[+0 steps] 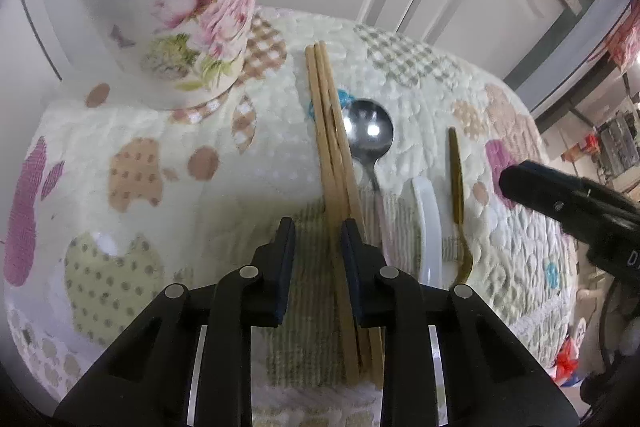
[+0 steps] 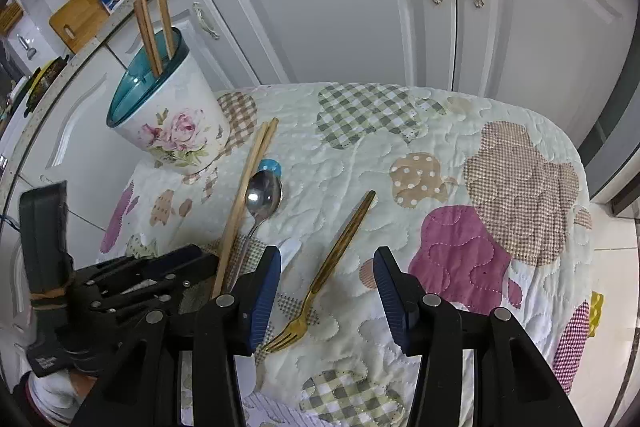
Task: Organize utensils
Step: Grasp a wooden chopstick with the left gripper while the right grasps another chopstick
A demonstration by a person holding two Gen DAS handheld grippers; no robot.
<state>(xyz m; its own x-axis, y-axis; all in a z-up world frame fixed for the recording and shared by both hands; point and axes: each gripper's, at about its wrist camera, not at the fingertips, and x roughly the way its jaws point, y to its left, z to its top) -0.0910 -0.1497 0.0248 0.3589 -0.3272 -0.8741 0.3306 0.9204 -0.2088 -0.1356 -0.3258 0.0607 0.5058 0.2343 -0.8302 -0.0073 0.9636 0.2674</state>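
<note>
Since two chopsticks already stand in the floral holder [image 2: 172, 115] at far left, it looks like the destination. Right of it, the left gripper [image 1: 318, 227] hangs parted astride the loose chopsticks [image 1: 330, 131], gripping nothing. Next lie the steel spoon [image 2: 263, 197], then the gold fork [image 2: 334, 259], beneath the right gripper [image 2: 326, 267], jaws wide
</note>
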